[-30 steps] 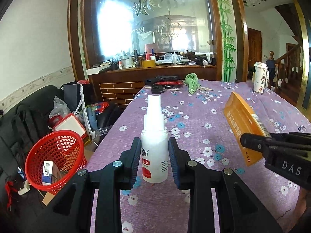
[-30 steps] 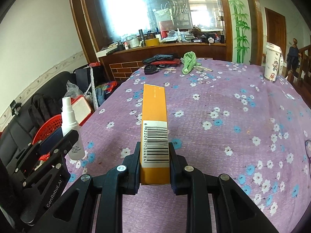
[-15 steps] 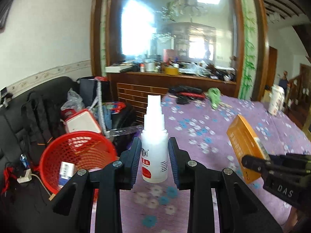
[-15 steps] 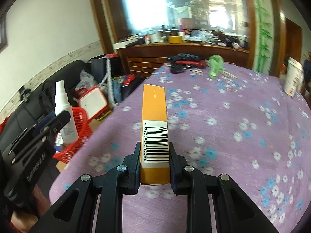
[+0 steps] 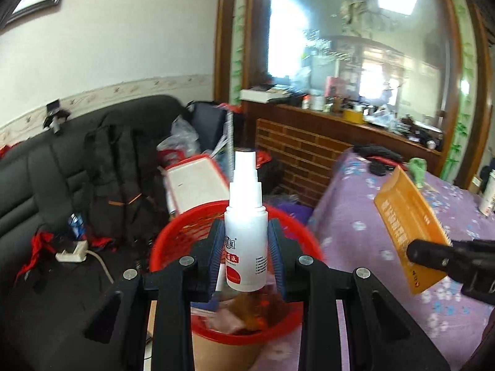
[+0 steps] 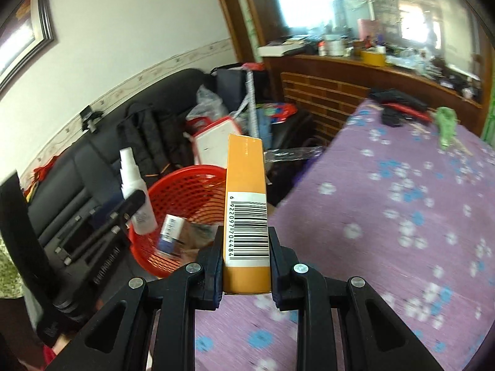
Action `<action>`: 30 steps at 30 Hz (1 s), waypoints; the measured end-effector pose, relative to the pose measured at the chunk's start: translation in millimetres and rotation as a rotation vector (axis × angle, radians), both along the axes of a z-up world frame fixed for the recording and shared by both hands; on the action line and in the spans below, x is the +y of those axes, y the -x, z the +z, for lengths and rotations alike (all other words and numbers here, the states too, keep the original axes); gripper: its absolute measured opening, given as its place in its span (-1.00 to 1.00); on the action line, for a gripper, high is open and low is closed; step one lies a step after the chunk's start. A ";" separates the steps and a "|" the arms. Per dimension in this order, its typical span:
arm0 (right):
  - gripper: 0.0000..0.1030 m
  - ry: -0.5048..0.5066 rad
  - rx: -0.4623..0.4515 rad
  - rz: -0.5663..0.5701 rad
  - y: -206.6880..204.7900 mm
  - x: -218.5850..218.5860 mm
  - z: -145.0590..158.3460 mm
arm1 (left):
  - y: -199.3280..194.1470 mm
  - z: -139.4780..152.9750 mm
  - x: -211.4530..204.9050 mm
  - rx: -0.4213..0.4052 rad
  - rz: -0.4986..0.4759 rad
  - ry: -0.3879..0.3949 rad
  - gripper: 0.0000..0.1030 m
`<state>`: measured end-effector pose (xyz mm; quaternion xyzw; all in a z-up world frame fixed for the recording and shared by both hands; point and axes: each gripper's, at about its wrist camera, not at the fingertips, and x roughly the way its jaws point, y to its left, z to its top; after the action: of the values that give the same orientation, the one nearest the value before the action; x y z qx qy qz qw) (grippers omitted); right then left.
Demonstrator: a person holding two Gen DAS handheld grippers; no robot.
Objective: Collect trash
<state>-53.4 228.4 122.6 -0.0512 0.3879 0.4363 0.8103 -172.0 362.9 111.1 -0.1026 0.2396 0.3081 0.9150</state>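
Left gripper [image 5: 246,256] jaws clenched on white spray bottle [image 5: 246,241], upright, directly above red basket [image 5: 173,238] beside desk [image 6: 386,216]. Right gripper [image 6: 247,266] jaws clamp orange box [image 6: 246,191], long axis pointing forward, basket down-left. Left nearer drop.

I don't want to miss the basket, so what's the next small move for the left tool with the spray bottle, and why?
Probably open the left tool now: the spray bottle it clamps hangs over the red basket, whose opening lies directly below, so it should drop inside.
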 end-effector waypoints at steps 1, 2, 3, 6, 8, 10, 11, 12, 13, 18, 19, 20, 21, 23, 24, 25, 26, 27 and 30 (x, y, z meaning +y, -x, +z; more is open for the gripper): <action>-0.51 0.000 0.008 0.014 -1.0 10.8 -1.5 | 1.4 -2.6 7.3 0.005 0.011 0.005 -0.46; -0.50 0.000 0.014 0.023 -3.4 18.3 -3.3 | 2.4 -5.6 13.6 0.010 0.022 0.011 -0.46; -0.50 0.002 0.022 0.033 -4.8 28.1 -5.5 | 3.2 -8.0 19.0 0.015 0.031 0.017 -0.46; -0.50 0.005 0.054 0.054 -11.0 50.6 -13.7 | 3.3 -16.6 34.4 0.029 0.046 0.038 -0.46; -0.49 0.007 0.080 0.069 -14.9 66.4 -20.4 | 1.0 -22.5 41.9 0.038 0.048 0.049 -0.46; -0.34 0.005 0.096 0.079 -19.1 78.5 -26.5 | -1.6 -26.1 46.2 0.045 0.040 0.061 -0.46; -0.22 0.007 0.096 0.069 -21.3 79.9 -27.8 | -2.4 -27.4 48.2 0.047 0.043 0.067 -0.37; -0.21 -0.002 0.100 0.062 -22.8 79.0 -28.3 | -2.5 -28.0 48.6 0.048 0.049 0.069 -0.11; -0.21 -0.016 0.104 0.061 -23.4 75.8 -27.5 | -1.5 -27.4 47.8 0.041 0.052 0.066 0.05; 0.05 -0.048 0.063 0.009 -19.0 40.1 -15.2 | 4.4 -21.2 35.8 0.029 0.066 0.034 0.45; 0.17 -0.051 0.049 0.001 -16.2 30.4 -12.0 | 4.8 -20.5 34.3 0.025 0.064 0.042 0.51; 0.27 -0.049 0.029 -0.016 -13.1 18.7 -8.8 | 8.8 -18.3 27.7 0.006 0.058 0.046 0.56; 0.32 -0.052 0.006 -0.045 -8.7 1.7 -5.2 | 10.8 -16.0 22.4 -0.002 0.056 0.037 0.64; 0.41 -0.056 -0.016 -0.066 -1.0 -21.1 -0.7 | 15.5 -11.1 3.6 -0.005 0.053 -0.005 0.83; 0.42 -0.048 -0.034 -0.083 3.8 -34.1 1.2 | 17.6 -9.3 -4.2 -0.008 0.049 -0.021 0.88; 0.48 -0.041 -0.054 -0.105 9.1 -47.6 2.7 | 21.1 -6.7 -15.4 -0.015 0.041 -0.043 0.88; 0.56 -0.040 -0.072 -0.125 14.3 -62.7 4.0 | 24.1 -4.6 -25.2 -0.022 0.034 -0.061 0.90; 0.60 -0.038 -0.085 -0.144 18.7 -77.2 4.4 | 26.6 -3.3 -35.0 -0.027 0.028 -0.074 0.94; 0.64 -0.020 -0.125 -0.209 35.4 -123.9 1.7 | 31.5 -1.6 -60.9 -0.032 0.003 -0.084 0.97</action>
<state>-88.8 104.6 124.3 -0.0299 0.3354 0.3493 0.8744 -203.5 302.0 109.5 -0.0695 0.2115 0.3177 0.9217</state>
